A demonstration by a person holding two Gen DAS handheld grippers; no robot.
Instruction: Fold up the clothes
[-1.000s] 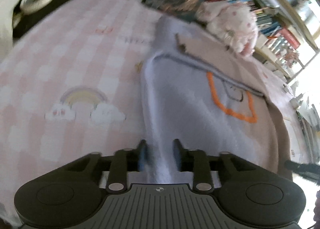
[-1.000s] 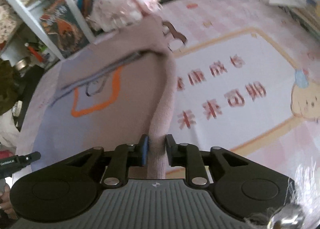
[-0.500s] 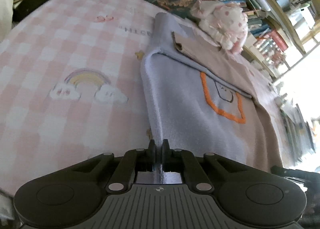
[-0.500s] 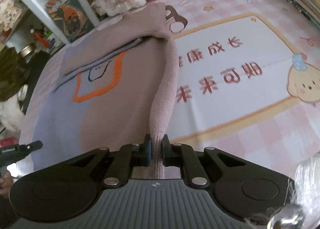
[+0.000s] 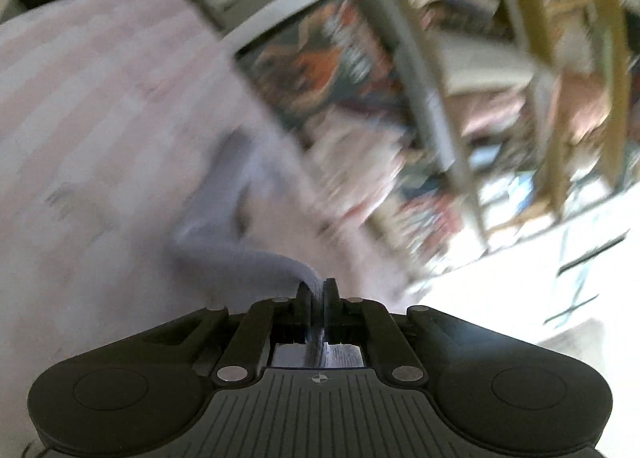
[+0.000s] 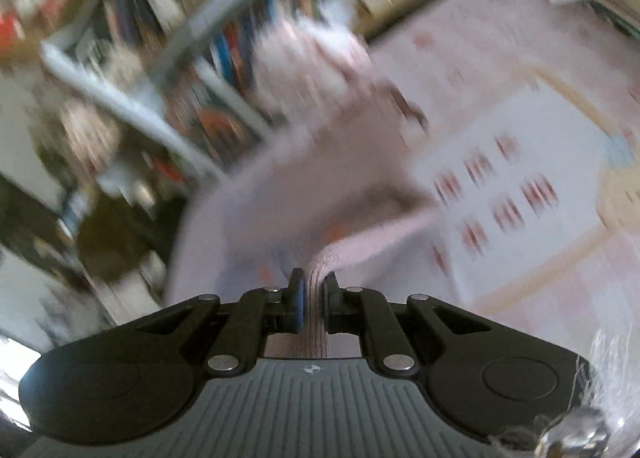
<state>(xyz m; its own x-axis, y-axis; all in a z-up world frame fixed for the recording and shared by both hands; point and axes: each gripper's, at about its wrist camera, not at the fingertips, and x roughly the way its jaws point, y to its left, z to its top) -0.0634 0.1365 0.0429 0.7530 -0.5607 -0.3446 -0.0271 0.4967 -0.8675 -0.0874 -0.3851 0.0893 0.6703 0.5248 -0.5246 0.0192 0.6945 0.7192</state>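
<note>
1. Bookshelves [image 5: 460, 106] back the pink checked bedspread [image 5: 100, 98] where you work.
2. Your left gripper [image 5: 317, 290] is clamped on the lilac near hem of the sweater [image 5: 240, 254].
3. Your right gripper [image 6: 313, 290] pinches the mauve hem [image 6: 360, 250], so both near corners lift evenly.
4. Far portion of the sweater rests on the spread.

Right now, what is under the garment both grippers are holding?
The garment lies on a pink checked sheet. Both frames are blurred, and the fabric covers whatever is directly beneath it.
</note>
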